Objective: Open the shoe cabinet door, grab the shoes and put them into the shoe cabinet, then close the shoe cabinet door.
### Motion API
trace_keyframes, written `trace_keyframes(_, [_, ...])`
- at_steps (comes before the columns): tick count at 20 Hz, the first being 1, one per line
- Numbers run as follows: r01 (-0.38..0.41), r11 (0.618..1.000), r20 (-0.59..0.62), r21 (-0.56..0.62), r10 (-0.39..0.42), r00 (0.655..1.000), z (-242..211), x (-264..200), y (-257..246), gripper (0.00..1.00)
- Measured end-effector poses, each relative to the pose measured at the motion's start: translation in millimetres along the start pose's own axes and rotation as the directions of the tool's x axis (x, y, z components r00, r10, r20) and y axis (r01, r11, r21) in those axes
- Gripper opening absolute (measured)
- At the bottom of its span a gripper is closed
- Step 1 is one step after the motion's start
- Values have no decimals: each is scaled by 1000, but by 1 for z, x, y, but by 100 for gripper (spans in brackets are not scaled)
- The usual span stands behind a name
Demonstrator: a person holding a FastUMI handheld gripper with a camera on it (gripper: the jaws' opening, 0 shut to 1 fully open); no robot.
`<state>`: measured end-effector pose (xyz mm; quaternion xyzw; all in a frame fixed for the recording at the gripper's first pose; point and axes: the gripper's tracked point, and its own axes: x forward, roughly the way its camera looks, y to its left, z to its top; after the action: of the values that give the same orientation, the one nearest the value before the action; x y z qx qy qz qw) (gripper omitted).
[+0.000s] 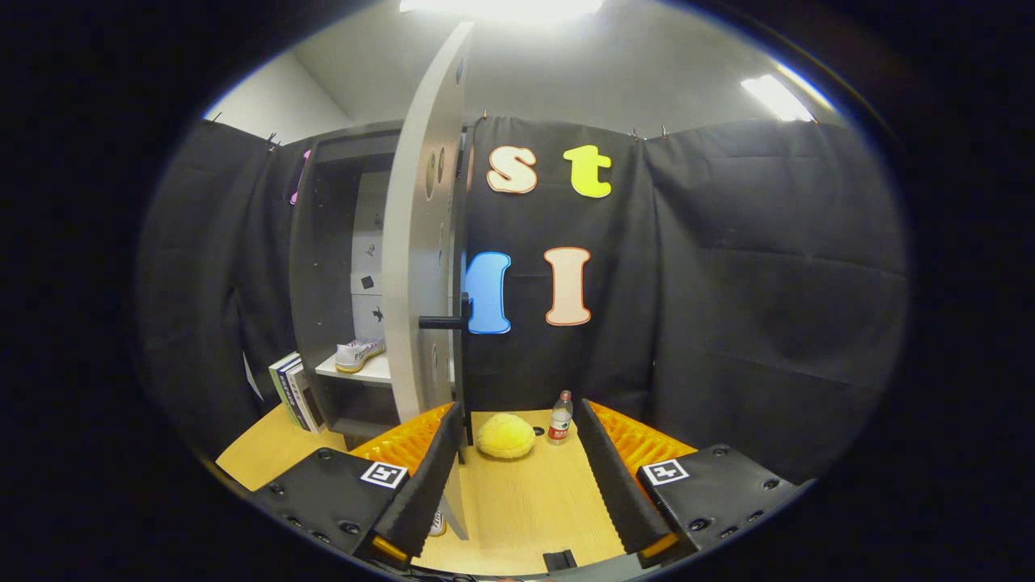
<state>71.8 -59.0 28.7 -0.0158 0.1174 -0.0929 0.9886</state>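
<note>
**Door edge-on, shoe shelved, handle next**

Gripper (517, 469) spread wide, pinching nothing, hovering over the wooden table (525, 509). Left finger (424, 477) close against the bottom edge of the open cabinet door (420, 259); touching or just apart, cannot tell.

Just beyond the fingers, at 12 o'clock: a soft yellow lump (505, 436), and at 1 o'clock a small water bottle (560, 418) upright beside it, neither part of the job.

Further on, at 11 o'clock: door standing open, seen nearly edge-on, a dark bar handle (445, 322) jutting from it at mid-height. Likely a stiff, flat panel, light on its hinges, swinging freely; best taken by pinching that handle, or pushed on the flat face. Smooth face probably slippery for the pads.

Farther still, at 10 o'clock: shoe cabinet (340, 283), a white shoe (360, 354) already resting on its shelf, light and soft by the look. Books (293, 392) leaning beside the cabinet base.
</note>
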Motion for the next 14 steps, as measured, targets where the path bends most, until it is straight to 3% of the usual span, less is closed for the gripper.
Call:
trace_keyframes(4, [-78, 997, -24, 23, 79, 997, -2, -15, 27, 90])
trace_keyframes(10, [-236, 971, -46, 40, 238, 970, -9, -20, 81, 90])
trace_keyframes(14, [-356, 934, -119, 36, 358, 926, -30, -25, 117, 90])
